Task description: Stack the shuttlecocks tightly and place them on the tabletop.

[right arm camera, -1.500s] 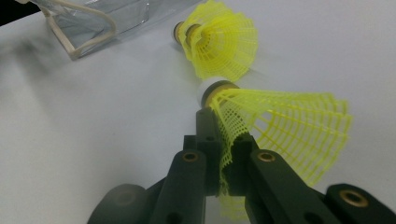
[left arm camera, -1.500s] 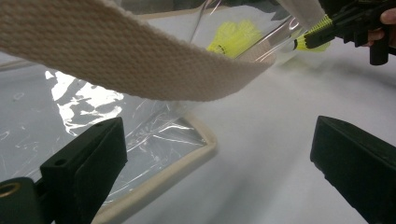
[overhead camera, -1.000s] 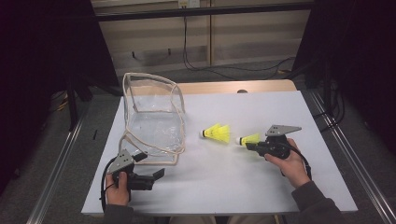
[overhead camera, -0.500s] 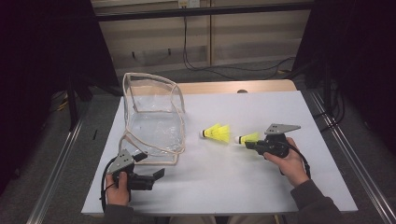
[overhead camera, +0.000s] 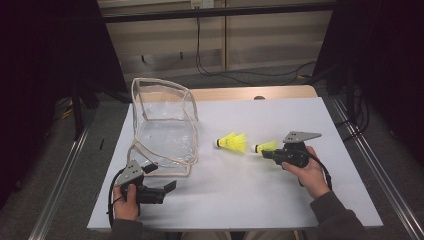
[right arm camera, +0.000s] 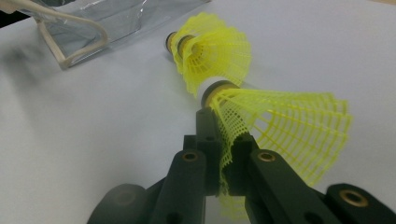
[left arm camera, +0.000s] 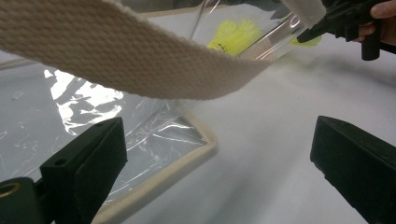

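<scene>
My right gripper (overhead camera: 270,151) is clamped on the mesh skirt of a yellow shuttlecock (right arm camera: 280,126), held just above the table (overhead camera: 240,200), right of centre. A 2nd shuttlecock (overhead camera: 233,142) lies just left of it. My left gripper (overhead camera: 167,187), near-left, has jaws wide apart w/ nothing between, beside the clear bag (overhead camera: 162,132), its strap (left arm camera: 116,60) close in front.

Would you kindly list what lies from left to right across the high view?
Left gripper → clear bag → loose shuttlecock → held shuttlecock → right gripper.
</scene>
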A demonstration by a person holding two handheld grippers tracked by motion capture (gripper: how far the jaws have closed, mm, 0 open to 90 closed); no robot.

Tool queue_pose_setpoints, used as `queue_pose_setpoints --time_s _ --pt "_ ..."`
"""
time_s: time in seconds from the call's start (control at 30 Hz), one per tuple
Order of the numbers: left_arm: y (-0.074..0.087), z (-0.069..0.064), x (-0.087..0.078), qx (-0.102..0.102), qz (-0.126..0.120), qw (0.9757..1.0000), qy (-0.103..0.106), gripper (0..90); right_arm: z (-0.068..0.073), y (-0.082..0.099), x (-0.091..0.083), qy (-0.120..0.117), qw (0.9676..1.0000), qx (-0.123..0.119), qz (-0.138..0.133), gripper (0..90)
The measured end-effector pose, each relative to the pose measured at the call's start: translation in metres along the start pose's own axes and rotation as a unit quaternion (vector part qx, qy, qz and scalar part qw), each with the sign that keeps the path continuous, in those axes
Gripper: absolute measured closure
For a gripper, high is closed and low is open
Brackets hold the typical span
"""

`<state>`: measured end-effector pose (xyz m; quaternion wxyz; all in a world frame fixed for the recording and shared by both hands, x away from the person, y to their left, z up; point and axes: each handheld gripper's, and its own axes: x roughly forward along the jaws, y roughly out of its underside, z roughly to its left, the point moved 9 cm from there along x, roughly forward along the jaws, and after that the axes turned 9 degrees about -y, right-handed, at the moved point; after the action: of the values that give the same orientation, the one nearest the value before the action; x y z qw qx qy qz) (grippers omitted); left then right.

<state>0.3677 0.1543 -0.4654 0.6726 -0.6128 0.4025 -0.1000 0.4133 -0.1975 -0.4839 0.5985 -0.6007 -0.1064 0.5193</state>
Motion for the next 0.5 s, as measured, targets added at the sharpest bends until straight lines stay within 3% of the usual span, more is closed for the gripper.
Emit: queue_pose_setpoints --time_s 0.5 --pt "0.0 -0.0001 0.0 0.0 0.0 1.0 0.0 3.7 -0.0026 0.0006 0.0001 0.005 1.0 0.0 0.003 87.6"
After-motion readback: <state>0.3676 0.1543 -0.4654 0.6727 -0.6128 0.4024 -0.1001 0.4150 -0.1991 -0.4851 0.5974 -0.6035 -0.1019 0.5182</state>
